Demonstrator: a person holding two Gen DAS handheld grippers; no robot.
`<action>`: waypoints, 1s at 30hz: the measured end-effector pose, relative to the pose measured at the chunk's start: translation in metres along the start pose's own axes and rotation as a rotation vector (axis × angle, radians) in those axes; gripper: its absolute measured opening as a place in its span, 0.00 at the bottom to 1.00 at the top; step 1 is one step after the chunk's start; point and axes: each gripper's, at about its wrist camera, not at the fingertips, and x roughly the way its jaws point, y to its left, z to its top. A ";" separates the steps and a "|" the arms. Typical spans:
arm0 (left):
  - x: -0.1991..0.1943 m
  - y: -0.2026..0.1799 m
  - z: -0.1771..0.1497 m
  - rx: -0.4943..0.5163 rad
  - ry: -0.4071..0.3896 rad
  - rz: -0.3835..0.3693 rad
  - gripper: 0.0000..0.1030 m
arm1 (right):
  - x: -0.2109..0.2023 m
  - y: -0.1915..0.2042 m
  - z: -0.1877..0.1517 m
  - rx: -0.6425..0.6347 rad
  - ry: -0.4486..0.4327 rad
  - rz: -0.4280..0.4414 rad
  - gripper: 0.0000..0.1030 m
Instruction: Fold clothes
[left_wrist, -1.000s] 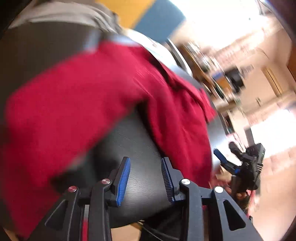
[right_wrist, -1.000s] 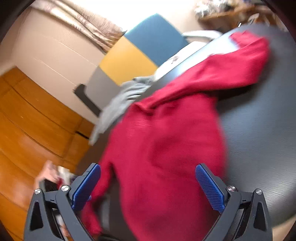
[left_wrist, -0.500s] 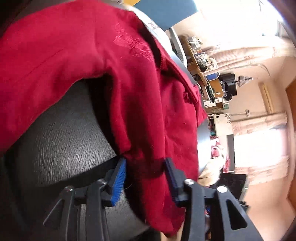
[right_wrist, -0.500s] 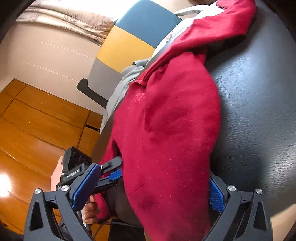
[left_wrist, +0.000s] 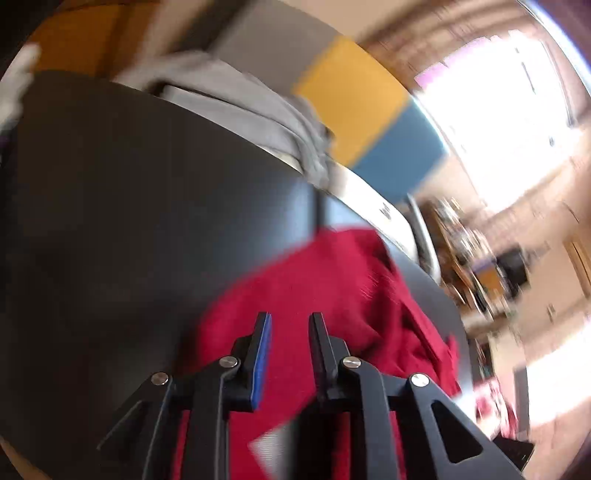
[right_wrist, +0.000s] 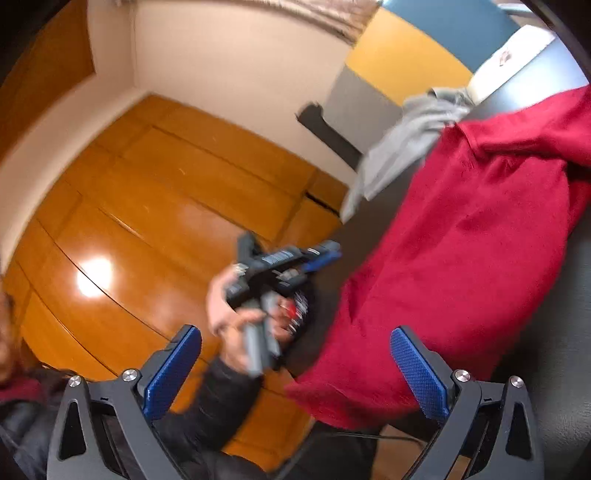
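Note:
A red shirt (left_wrist: 332, 295) lies crumpled on the black table (left_wrist: 129, 203), its edge hanging over the table's rim in the right wrist view (right_wrist: 461, 258). My left gripper (left_wrist: 290, 325) hovers over the shirt with its jaws a narrow gap apart and nothing clamped between them. It also shows in the right wrist view (right_wrist: 317, 254), held in a hand left of the shirt. My right gripper (right_wrist: 295, 354) is wide open and empty, its right finger (right_wrist: 417, 373) beside the shirt's hanging hem.
A grey garment (left_wrist: 258, 107) lies at the table's far edge, also seen in the right wrist view (right_wrist: 410, 136). A yellow and blue panel (left_wrist: 373, 114) stands behind it. A wooden floor (right_wrist: 147, 221) lies beside the table. Cluttered shelves (left_wrist: 480, 266) stand at the right.
My left gripper has pulled back off the shirt's edge and risen, now looking across the table. My right gripper has swung left off the shirt, toward the floor and the other hand.

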 end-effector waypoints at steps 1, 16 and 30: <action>-0.004 -0.001 -0.007 0.021 0.007 -0.030 0.20 | 0.004 -0.005 -0.001 0.010 0.008 -0.049 1.00; 0.074 -0.019 -0.075 0.268 0.173 0.040 0.27 | -0.041 -0.065 0.072 -0.366 -0.072 -1.234 1.00; 0.063 0.043 -0.038 0.269 0.099 0.220 0.27 | -0.086 -0.098 0.124 -0.359 -0.045 -1.265 0.24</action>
